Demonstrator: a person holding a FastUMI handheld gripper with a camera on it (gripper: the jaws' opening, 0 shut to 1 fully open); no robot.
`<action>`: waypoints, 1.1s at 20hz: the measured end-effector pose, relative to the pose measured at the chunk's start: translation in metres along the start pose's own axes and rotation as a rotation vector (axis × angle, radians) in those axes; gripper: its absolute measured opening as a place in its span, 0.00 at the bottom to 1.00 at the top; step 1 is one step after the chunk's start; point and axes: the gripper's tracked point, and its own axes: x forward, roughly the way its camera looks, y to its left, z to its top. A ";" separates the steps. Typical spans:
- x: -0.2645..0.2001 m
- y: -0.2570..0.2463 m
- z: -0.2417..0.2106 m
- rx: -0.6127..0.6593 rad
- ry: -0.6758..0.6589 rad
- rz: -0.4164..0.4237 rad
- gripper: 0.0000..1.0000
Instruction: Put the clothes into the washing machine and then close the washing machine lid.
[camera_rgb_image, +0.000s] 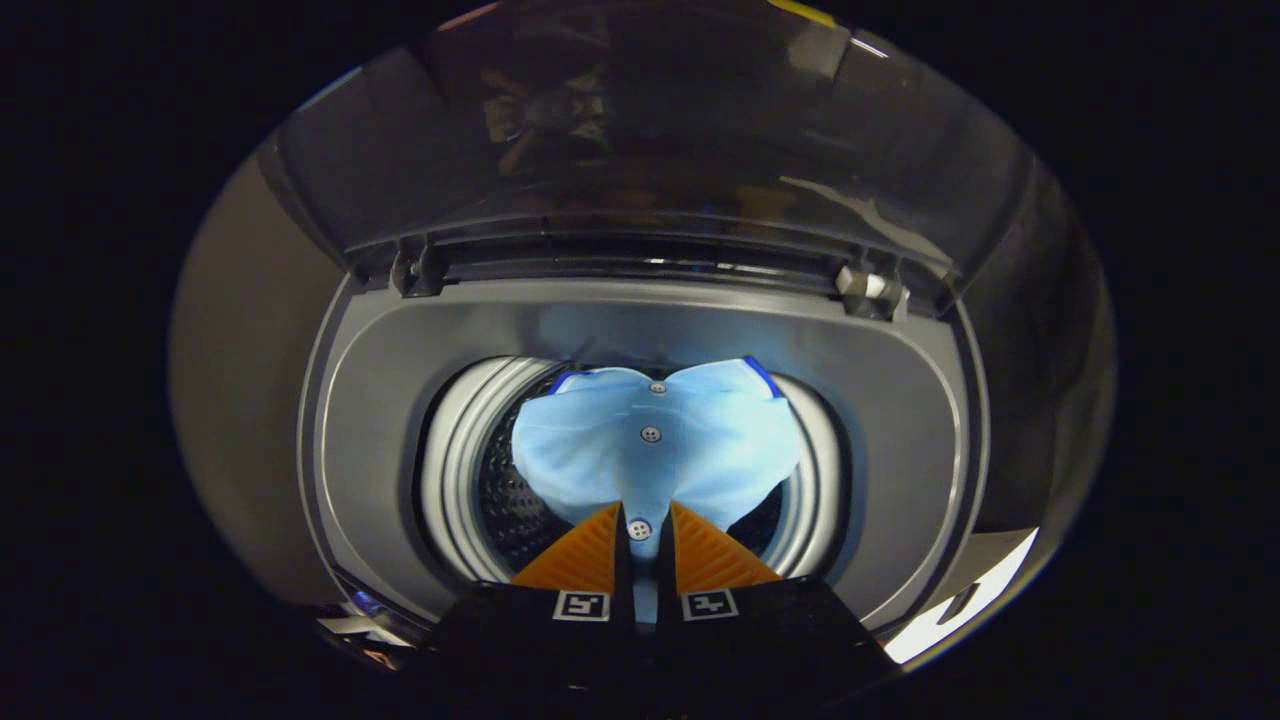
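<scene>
The gripper (640, 535) looks down into a top-loading washing machine (900, 420) and is clenched on a light blue shirt (590, 450): both fingers (580, 555) press on the shirt's button placket, with one button sitting right between their tips. The rest of the shirt spreads out just ahead of the fingers, hanging over the mouth of the perforated metal drum (500, 490). Two more buttons run up the placket toward the far side, and a dark blue trim shows at the collar edges near the drum's far rim. The transparent lid (640, 140) stands raised beyond the shirt, hinged along the far edge of the grey top panel.
</scene>
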 end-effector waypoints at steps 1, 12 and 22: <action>0.001 0.000 -0.004 0.026 0.022 0.017 0.12; -0.020 -0.010 0.020 0.042 -0.150 -0.024 1.00; -0.154 0.040 0.064 -0.030 -0.473 0.151 0.99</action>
